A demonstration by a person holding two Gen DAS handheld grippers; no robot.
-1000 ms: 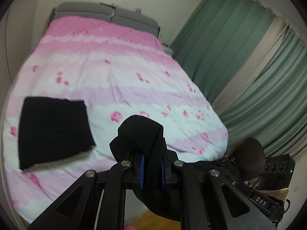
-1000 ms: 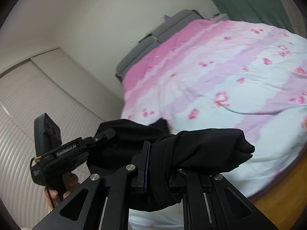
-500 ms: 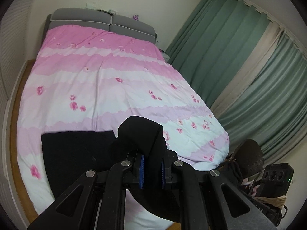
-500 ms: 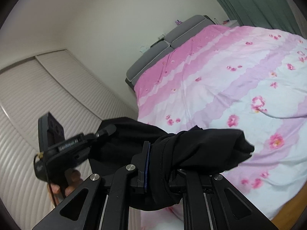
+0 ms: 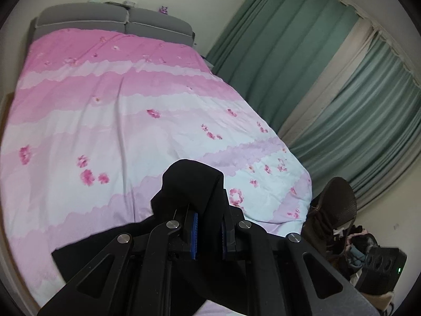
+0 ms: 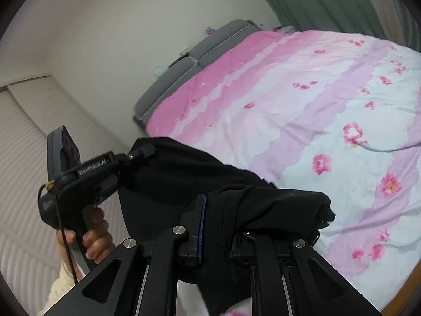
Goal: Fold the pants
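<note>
Black pants [image 5: 193, 181] are being pinched by the left gripper [image 5: 208, 233]; a bunched fold is being clamped between the blue-padded fingers [image 5: 194, 235] and is sticking up above them. The right gripper [image 6: 215, 239] is being kept clamped on another bunched section of the pants [image 6: 273, 205], jaws pressed onto fabric. The garment is being held at the foot edge of the pink floral bed [image 5: 131, 121], cloth being stretched between both grippers. The left gripper [image 6: 143, 152] is being seen left of the bed's foot, gripped by the person's hand [image 6: 86, 237]. Green curtains [image 5: 302, 65] are being seen right of the bed.
</note>
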